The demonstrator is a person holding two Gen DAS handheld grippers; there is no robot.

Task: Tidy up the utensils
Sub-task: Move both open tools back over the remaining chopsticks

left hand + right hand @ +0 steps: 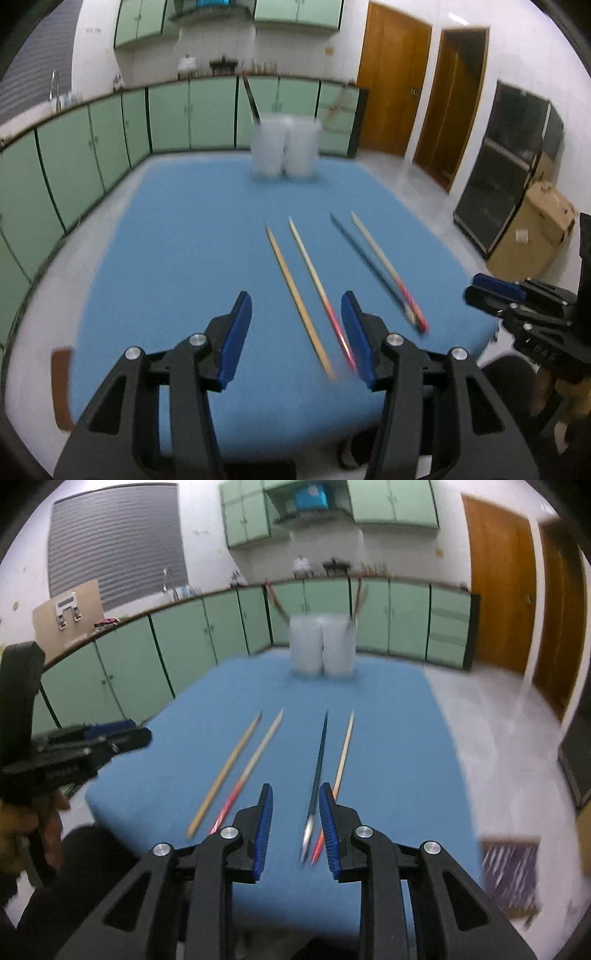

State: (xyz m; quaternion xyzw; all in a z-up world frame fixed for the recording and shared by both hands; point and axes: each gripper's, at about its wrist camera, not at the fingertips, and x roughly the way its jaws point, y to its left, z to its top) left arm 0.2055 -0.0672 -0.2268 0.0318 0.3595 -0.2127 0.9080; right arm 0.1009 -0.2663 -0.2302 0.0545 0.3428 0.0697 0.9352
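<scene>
item: four long thin chopsticks on a blue cloth-covered table, lying lengthwise in two loose pairs, tips toward the far edge, butts toward the near edge.

- plain tan wooden chopstick: leftmost, flat on the cloth, apart from its neighbour.
- pale chopstick with red butt end: just right of the tan one, roughly parallel to it.
- dark blue chopstick: left member of the right pair, close beside the fourth.
- cream chopstick with red-orange butt end: rightmost; whether it touches the dark one near the butts cannot be told through the blur.

containers: two translucent white plastic cups, side by side at the far edge of the table, upright, with sticks already standing in them.

tools:
- left gripper, black frame with blue pads: spread wide, holding nothing, above the near edge. the butts of the tan and red-ended chopsticks fall between its fingers in its own view, the red one close to the right pad.
- right gripper, same make: parted moderately, holding nothing, above the near edge. the butt of the dark blue chopstick sits between its fingers; the cream one's butt runs along the right pad.

surroundings: green cabinet fronts beyond the table, brown wooden doors at right.
</scene>
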